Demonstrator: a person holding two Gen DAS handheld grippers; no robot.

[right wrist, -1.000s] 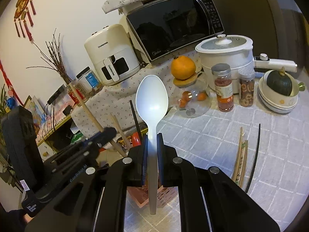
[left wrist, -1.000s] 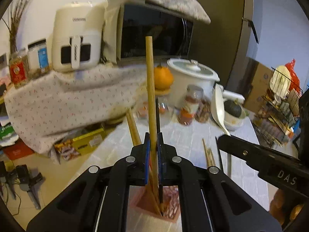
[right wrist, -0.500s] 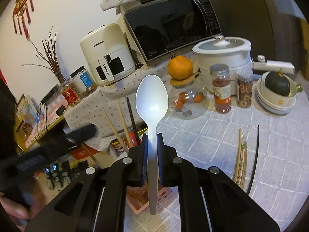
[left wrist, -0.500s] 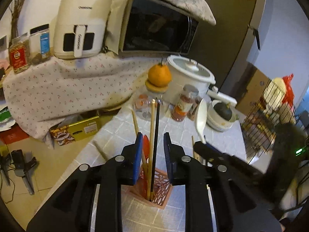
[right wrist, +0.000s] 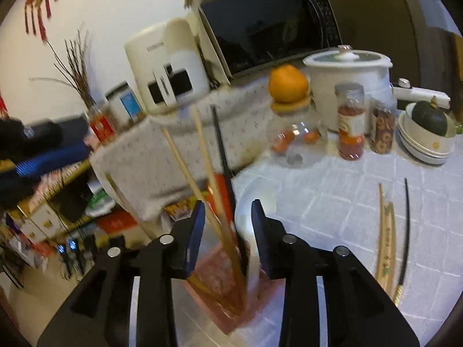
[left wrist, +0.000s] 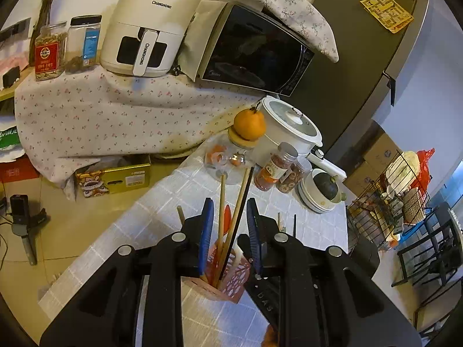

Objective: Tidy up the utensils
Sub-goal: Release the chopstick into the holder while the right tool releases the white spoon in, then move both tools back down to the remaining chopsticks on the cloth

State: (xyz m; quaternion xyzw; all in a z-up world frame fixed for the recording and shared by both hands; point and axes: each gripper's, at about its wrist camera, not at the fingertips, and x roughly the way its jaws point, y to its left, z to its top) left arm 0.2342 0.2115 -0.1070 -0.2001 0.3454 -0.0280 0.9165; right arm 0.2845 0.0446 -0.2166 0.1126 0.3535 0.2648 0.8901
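Chopsticks (left wrist: 221,217) stand in the pink holder (left wrist: 231,277) at the near end of the table (left wrist: 162,202), seen in the left wrist view between the fingers of the left gripper (left wrist: 230,231). Its jaws are parted wide and hold nothing; the sticks lean free in the gap, a wooden pair and a black one fanning out because the holder props only their lower ends. A white spoon (left wrist: 238,253) handle shows low in the holder, just right of the sticks. Beyond, jars (left wrist: 275,167) and a pot (left wrist: 289,127) crowd the far end, well apart from the holder.

In the right wrist view, blurred, the right gripper (right wrist: 228,231) also hangs over the holder (right wrist: 220,274) with jaws well apart and nothing clamped. The spoon (right wrist: 251,231) sits in the holder, bowl up, close to the right finger, handle down as suits a tall narrow cup. To the right, more chopsticks (right wrist: 386,245) and a black one (right wrist: 405,237) lie flat on the table (right wrist: 332,188), not yet stored; these look like what remains to sort.
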